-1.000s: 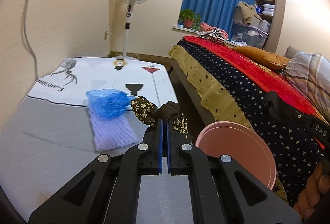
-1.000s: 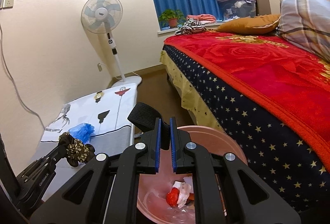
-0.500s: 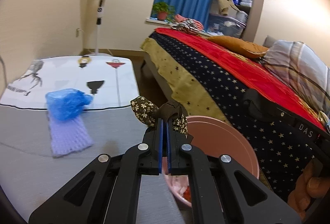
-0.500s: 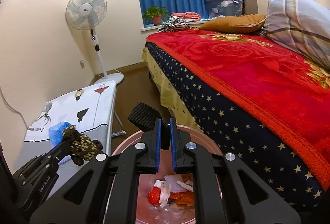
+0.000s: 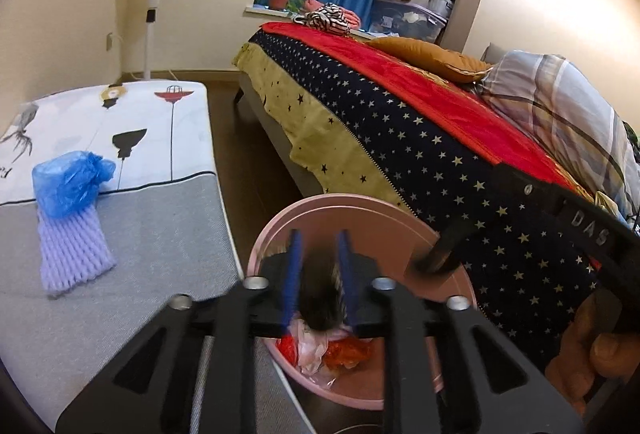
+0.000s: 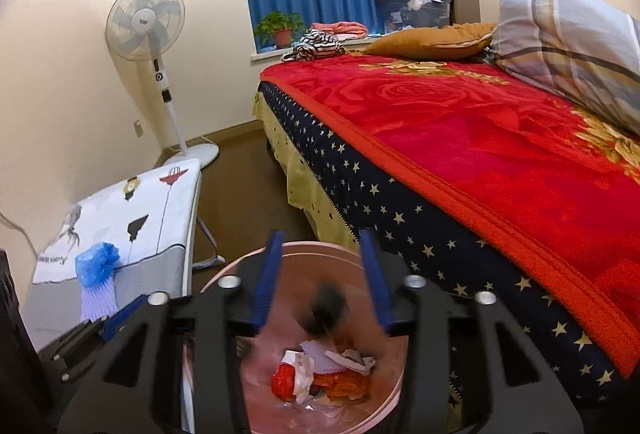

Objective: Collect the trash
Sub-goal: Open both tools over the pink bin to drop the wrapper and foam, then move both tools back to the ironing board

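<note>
Left gripper (image 5: 319, 266) over the pink bin (image 5: 456, 274), jaws opening to drop the dark cloth (image 5: 318, 298). Right gripper (image 6: 324, 282) opening too, nothing held. Blue bag (image 5: 70, 180) remains on desk (image 5: 160, 234).

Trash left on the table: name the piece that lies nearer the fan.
The crumpled blue plastic bag. It lies at the fan-side end of the purple foam net, overlapping it where the table cover's print begins.

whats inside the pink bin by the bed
The round pink plastic bin holds crumpled red, orange and white wrappers, with a blurred dark item above them. Whatever lies beneath them is covered.
</note>
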Available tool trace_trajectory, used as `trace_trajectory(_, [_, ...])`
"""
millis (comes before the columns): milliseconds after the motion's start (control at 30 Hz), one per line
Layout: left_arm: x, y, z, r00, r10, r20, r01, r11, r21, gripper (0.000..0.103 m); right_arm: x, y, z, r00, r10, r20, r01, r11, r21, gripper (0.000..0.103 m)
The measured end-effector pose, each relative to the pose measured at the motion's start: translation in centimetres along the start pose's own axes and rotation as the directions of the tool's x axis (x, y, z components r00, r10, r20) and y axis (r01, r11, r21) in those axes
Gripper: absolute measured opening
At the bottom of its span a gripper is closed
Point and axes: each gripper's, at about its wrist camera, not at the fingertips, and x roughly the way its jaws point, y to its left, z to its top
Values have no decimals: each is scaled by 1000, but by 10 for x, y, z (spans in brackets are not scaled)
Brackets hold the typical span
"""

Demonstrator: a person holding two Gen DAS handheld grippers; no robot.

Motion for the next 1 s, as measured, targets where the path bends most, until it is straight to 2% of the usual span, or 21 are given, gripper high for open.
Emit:
trace_trajectory(367, [-35,29,-2,996,87,36,-85,995,-56,25,-12,17,-5,997,78,14,-78,996,-32,44])
trace_trajectory(667, [-64,72,-12,979,199,42,-192,973,-130,25,-18,52,-19,982,187,-5,-187,979,-82,44])
trace_trajectory(833, [-73,102,-18,960,279,29,-269,945,-186,25,-11,73,-26,966,257,-33,-259,961,-93,44])
trace_trajectory(1000, [-71,135,-27,932,362,-18,-353,895,-274,25,0,94,-32,936,345,-64,-350,933,-89,43])
